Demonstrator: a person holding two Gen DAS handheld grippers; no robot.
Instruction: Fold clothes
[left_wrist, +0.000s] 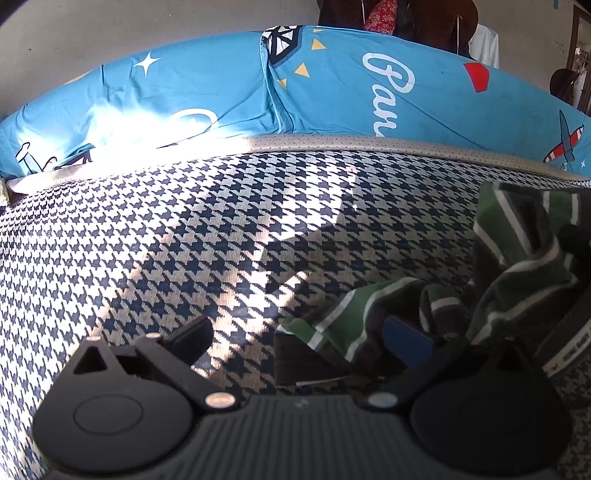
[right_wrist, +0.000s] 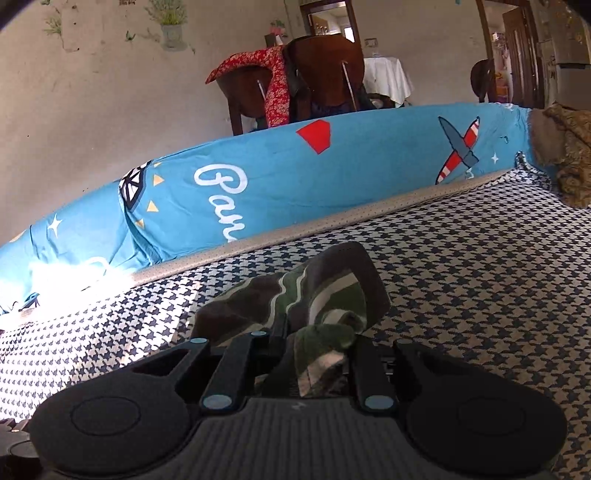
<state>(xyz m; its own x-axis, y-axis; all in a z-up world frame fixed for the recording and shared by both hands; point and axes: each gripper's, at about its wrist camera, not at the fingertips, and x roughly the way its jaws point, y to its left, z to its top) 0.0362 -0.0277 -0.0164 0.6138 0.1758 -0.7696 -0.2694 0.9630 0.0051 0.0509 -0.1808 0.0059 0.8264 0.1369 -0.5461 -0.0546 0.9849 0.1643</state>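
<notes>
A green, brown and white striped garment (left_wrist: 517, 236) lies crumpled on the houndstooth cover (left_wrist: 221, 229) at the right of the left wrist view. Its lower edge reaches in between the fingers of my left gripper (left_wrist: 299, 336), which stands wide open just above the cover. The cloth lies against the blue-padded right finger (left_wrist: 406, 341), while the left finger (left_wrist: 192, 336) is bare. In the right wrist view my right gripper (right_wrist: 317, 339) is shut on a bunched fold of the striped garment (right_wrist: 332, 280), which rises in a hump ahead of the fingers.
A long blue printed cushion (right_wrist: 332, 177) runs along the far edge of the cover, behind a beige piped border (right_wrist: 332, 221). Beyond it stands a wooden chair (right_wrist: 325, 74) draped with red floral cloth. A brown blanket (right_wrist: 565, 155) sits at the far right. Bright sun falls at the left.
</notes>
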